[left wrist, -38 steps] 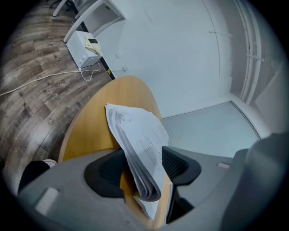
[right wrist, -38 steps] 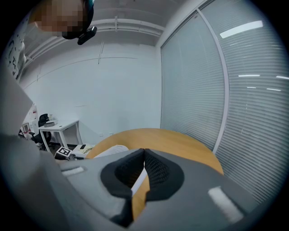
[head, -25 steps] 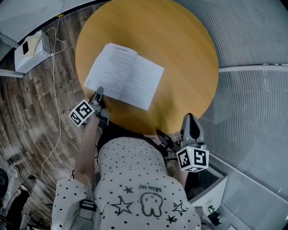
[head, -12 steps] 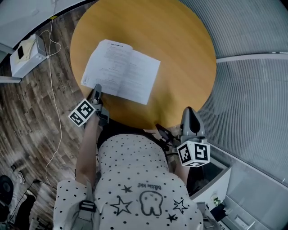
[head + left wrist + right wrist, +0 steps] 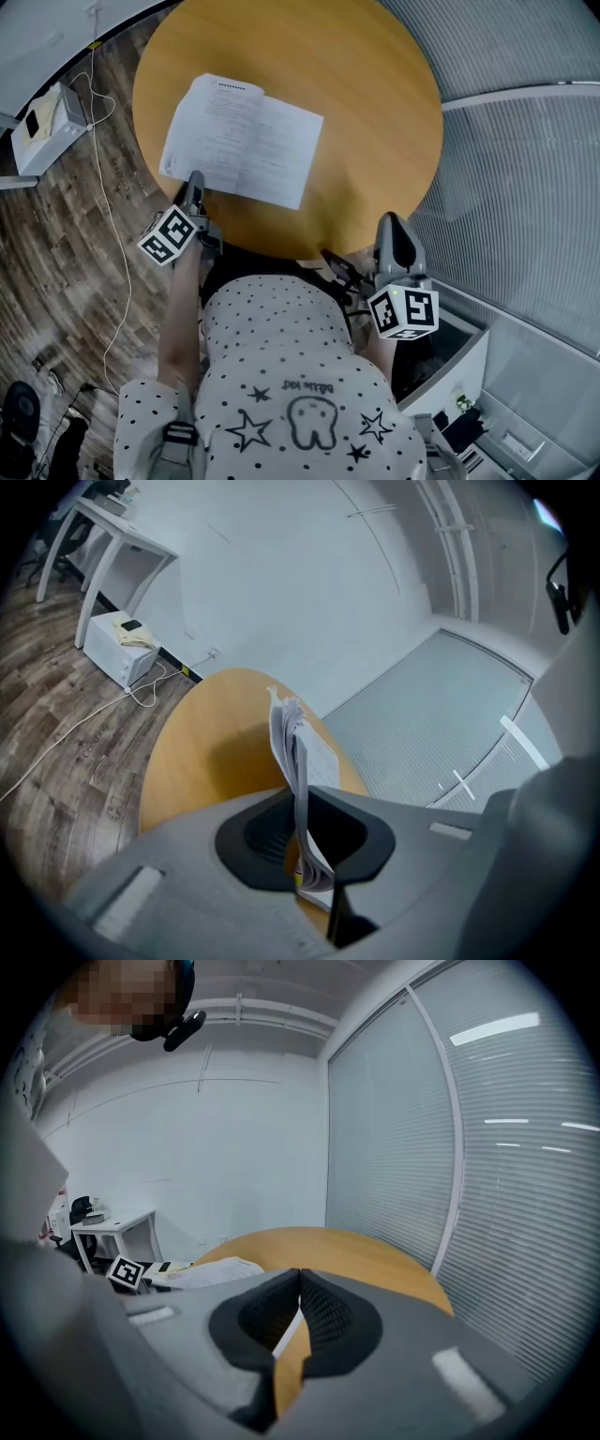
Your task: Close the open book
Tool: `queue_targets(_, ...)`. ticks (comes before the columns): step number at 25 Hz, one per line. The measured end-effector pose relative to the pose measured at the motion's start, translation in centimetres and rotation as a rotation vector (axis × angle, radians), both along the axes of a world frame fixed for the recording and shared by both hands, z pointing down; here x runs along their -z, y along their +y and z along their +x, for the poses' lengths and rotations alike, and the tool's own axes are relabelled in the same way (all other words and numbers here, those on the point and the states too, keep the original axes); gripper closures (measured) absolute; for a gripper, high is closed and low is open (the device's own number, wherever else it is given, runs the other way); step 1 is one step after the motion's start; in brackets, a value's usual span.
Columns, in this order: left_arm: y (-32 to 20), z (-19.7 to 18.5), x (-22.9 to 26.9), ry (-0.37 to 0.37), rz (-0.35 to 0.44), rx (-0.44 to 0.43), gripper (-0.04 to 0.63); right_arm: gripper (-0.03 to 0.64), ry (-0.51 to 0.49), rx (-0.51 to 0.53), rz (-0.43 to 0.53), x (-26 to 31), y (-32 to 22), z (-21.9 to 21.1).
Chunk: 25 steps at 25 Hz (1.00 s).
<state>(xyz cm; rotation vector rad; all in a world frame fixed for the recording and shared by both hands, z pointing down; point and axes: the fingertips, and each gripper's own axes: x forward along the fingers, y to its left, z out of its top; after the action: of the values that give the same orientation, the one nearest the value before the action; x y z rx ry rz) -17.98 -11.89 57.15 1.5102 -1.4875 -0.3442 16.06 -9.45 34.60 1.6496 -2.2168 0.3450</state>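
Observation:
An open book [image 5: 242, 139] with white printed pages lies on the round wooden table [image 5: 366, 103], toward its left side. My left gripper [image 5: 192, 183] sits at the book's near left corner. In the left gripper view it [image 5: 300, 794] is shut on a thin sheaf of pages [image 5: 291, 747], which stand on edge between the pads. My right gripper [image 5: 394, 239] hovers just off the table's near right edge. The right gripper view shows it [image 5: 299, 1279] shut with nothing in it, and the book [image 5: 220, 1269] lies far to its left.
A white box [image 5: 42, 131] with a trailing cable [image 5: 108, 216] stands on the wood floor left of the table. A glass wall with blinds [image 5: 525, 187] runs along the right. The person's dotted shirt [image 5: 281, 375] fills the near foreground. A white desk [image 5: 112, 536] stands far back.
The head view has drifted, so table and book sit higher and further left in the picture. The left gripper stays at the book's corner, its marker cube slightly rolled. The right gripper keeps still.

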Motion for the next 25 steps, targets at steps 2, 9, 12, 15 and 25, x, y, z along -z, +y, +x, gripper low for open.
queue_targets(2, 0.0, 0.0, 0.5, -0.034, 0.008, -0.016, 0.555, 0.612, 0.001, -0.001, 0.000, 0.0, 0.2, 0.0)
queue_targets(9, -0.6, 0.2, 1.7, -0.100, 0.031, -0.047, 0.556, 0.614, -0.013, 0.005, 0.003, -0.1, 0.0, -0.7)
queue_targets(12, -0.7, 0.4, 2.0, -0.126, 0.033, -0.053, 0.555, 0.612, -0.013, 0.001, 0.000, -0.3, 0.0, -0.4)
queue_targets(15, -0.6, 0.8, 2.1, -0.147, 0.035, -0.064, 0.555, 0.612, -0.009, -0.007, 0.001, -0.4, 0.2, 0.1)
queue_targets(25, -0.6, 1.9, 3.2, -0.216, 0.053, -0.104, 0.557, 0.614, -0.024, -0.031, 0.010, -0.3, -0.2, 0.6)
